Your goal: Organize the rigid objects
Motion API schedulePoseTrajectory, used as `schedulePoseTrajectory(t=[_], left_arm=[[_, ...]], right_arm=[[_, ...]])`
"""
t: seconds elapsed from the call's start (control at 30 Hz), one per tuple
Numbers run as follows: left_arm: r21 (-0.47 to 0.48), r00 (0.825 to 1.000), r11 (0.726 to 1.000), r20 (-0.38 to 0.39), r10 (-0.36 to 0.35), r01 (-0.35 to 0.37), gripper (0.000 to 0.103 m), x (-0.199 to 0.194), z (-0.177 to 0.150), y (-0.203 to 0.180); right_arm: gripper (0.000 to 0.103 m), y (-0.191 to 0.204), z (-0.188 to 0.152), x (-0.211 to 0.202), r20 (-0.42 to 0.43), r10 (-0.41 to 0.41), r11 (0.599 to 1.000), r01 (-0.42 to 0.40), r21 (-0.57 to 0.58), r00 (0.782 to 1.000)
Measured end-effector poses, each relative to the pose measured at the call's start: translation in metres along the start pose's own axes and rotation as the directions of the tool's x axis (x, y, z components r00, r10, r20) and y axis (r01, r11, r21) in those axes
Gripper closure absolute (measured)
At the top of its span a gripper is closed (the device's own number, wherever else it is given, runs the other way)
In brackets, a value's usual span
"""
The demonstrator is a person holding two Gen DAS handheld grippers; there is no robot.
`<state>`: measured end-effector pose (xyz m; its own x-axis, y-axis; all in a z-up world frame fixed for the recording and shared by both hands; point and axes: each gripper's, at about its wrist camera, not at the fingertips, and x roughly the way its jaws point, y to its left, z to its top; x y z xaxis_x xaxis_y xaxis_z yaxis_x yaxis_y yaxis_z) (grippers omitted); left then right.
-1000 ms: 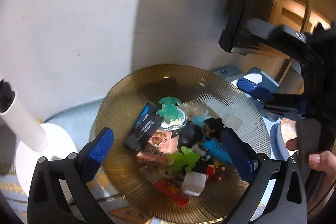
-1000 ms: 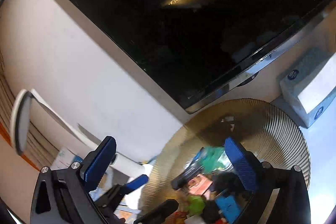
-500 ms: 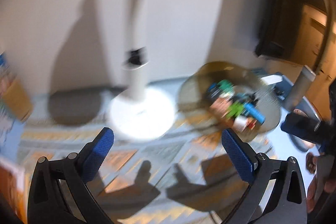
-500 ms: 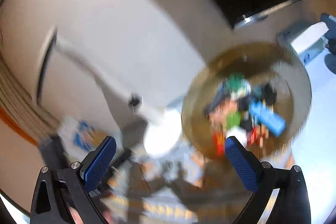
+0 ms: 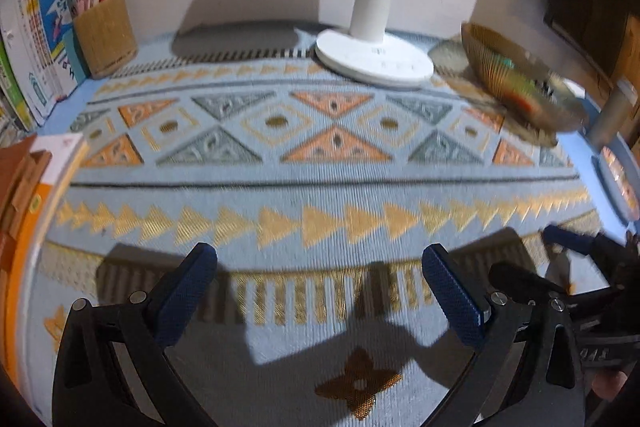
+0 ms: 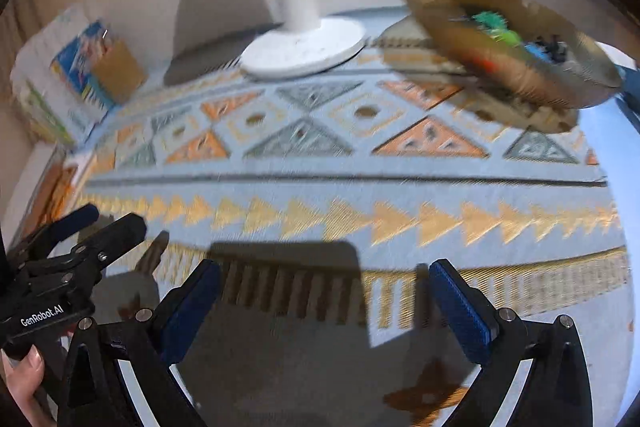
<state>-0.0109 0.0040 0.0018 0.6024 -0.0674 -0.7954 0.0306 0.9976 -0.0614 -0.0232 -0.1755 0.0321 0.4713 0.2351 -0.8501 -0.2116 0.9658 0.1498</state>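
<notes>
A ribbed amber glass bowl (image 5: 508, 75) stands at the far right of the patterned blue mat (image 5: 320, 163). It holds several small toys and blocks, blurred; green, blue and red pieces show in the right wrist view (image 6: 500, 39). My left gripper (image 5: 320, 291) is open and empty, low over the near part of the mat, far from the bowl. My right gripper (image 6: 324, 299) is open and empty beside it, and shows at the right edge of the left wrist view (image 5: 560, 251). The left gripper shows at the left edge of the right wrist view (image 6: 96, 227).
A white lamp base (image 5: 374, 57) with an upright pole stands at the back centre. A wooden pen cup (image 5: 106, 35) and booklets (image 5: 36, 39) are at the back left. Stacked books (image 5: 28, 195) lie at the left edge. A wall runs behind.
Both grippers have pulled back and down from right above the bowl. The bowl now sits far off at the right, and the whole mat has come into view. Both stay open.
</notes>
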Motion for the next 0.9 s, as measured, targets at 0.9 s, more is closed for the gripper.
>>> schedulePoseTrajectory(t=[0.9], left_arm=[[0.044,0.998,0.998,-0.033,0.048,-0.047,0.001,0.021,-0.003,-0.006]], right_arm=[[0.000,0.009,-0.005,0.003,0.029,-0.045,0.995,0.047,-0.088,0.999]])
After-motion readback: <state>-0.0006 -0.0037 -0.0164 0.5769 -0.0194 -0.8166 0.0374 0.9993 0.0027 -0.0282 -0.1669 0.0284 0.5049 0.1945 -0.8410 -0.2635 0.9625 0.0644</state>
